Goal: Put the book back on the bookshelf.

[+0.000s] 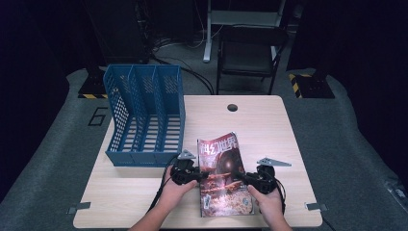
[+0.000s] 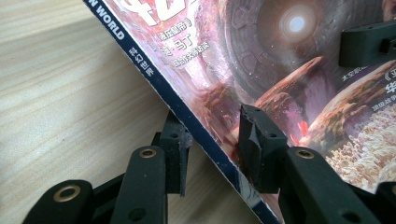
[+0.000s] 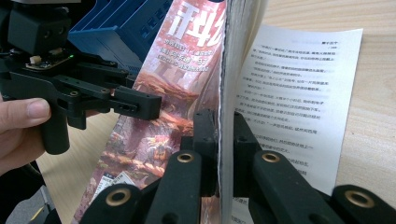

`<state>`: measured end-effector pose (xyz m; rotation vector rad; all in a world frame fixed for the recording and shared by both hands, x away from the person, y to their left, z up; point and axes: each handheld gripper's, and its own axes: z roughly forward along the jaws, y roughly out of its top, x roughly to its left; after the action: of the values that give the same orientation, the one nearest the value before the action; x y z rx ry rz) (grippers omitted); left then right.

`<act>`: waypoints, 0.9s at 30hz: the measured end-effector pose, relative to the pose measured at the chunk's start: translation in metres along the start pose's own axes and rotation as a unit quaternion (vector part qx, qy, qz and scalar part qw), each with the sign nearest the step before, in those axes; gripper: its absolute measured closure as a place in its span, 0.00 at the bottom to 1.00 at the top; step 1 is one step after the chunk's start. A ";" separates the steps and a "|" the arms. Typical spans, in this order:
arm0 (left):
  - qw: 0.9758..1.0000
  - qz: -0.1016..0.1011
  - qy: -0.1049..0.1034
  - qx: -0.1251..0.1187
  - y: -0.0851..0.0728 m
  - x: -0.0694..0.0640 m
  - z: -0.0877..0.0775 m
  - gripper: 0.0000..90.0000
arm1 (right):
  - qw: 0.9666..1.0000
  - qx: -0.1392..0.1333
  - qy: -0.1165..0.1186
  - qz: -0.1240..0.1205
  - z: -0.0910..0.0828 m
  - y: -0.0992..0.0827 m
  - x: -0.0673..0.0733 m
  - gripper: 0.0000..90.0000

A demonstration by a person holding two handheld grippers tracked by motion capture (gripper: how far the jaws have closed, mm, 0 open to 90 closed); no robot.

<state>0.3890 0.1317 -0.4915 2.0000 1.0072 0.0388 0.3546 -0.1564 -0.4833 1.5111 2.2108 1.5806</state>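
Magazine: near rack. Right gripper clenched on page edge. Left gripper straddled spine, unclamped; advised seating pads squarely before lifting.

Bare forearms; each black claw has brass-ringed pivots, 2 jaws, a grey triangular plate.

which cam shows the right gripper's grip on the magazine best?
The right gripper view: the right gripper has its jaws shut on the lifted pages of the magazine, seen close up. The high view shows that gripper small at the magazine's right edge. The left gripper view catches one of its jaws over the cover.
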 end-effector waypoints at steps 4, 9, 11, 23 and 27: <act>1.000 -0.009 -0.006 -0.006 0.002 -0.001 -0.004 0.74 | 1.000 0.003 0.002 -0.001 -0.001 0.001 -0.002 0.94; 1.000 -0.003 -0.006 -0.013 0.007 -0.002 -0.010 0.78 | 1.000 0.000 0.002 0.001 -0.003 0.003 -0.001 0.93; 1.000 -0.003 -0.005 -0.016 0.008 -0.002 -0.012 0.79 | 1.000 -0.001 0.006 -0.007 -0.004 0.005 -0.001 0.93; 1.000 -0.006 -0.022 -0.017 0.012 -0.003 -0.024 0.84 | 1.000 0.008 0.012 0.003 -0.005 0.008 0.002 0.91; 1.000 0.001 -0.017 -0.022 0.013 -0.006 -0.025 0.85 | 1.000 0.016 0.012 0.004 -0.004 0.009 0.001 0.89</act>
<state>0.3837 0.1410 -0.4644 1.9547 0.9753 0.0285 0.3576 -0.1588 -0.4744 1.5195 2.2557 1.5824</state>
